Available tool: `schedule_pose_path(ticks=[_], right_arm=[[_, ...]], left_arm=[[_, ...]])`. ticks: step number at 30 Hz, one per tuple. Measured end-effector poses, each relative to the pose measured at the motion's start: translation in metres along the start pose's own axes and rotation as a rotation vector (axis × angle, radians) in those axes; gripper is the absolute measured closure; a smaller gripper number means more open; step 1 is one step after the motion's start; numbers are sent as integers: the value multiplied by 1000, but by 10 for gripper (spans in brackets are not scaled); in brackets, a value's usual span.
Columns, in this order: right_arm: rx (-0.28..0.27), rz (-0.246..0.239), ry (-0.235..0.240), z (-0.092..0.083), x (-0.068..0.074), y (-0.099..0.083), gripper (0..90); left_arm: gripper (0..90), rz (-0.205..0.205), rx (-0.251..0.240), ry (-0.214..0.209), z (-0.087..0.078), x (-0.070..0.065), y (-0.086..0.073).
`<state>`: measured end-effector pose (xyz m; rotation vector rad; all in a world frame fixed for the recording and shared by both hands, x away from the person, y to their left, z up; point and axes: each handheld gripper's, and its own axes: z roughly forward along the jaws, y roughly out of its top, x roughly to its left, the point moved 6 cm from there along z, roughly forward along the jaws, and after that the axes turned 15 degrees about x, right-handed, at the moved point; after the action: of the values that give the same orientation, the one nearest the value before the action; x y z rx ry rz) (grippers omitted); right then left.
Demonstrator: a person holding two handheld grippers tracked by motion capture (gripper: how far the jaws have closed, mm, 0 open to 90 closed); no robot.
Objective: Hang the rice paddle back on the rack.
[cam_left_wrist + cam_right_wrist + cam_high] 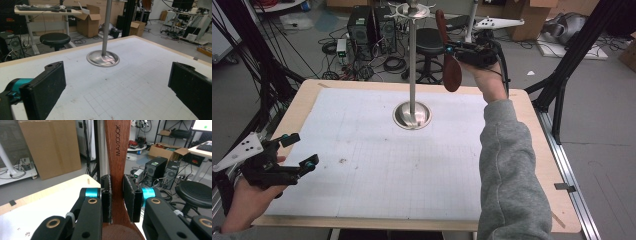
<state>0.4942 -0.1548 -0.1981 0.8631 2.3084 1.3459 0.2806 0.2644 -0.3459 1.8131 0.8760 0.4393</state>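
1. The right claw point(451, 50) is clamped on the neck of a wooden spoon point(451, 70), holding it up in the air with the bowl hanging down, right beside the pole of the stand point(412, 60).
2. Looks to me like the hanging step: the handle tip sits close to the hook ring point(413, 10) at the top of the stand.
3. Next move probably calls for nudging the handle end onto a hook, then letting go. I can't tell if the handle has a hole for that.
4. The left claw point(298, 150) is wide open with nothing in it, hovering low over the near-left corner of the tabletop point(532, 120).
5. Spoon is dark reddish wood, smooth, with a stamped brand on the handle. Stand is shiny metal with a round dished base point(412, 115). A white gridded mat point(387, 170) covers the tabletop, a bit scuffed.
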Motion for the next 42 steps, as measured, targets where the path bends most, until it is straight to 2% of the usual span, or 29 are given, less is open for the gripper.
schedule_pose_path(ticks=[23, 42], right_arm=[[-4, 8, 8, 11, 0, 0, 778], [-23, 24, 35, 18, 1, 1, 778]], left_arm=[[18, -4, -2, 2, -3, 1, -1], [18, -6, -3, 1, -4, 1, -1]])
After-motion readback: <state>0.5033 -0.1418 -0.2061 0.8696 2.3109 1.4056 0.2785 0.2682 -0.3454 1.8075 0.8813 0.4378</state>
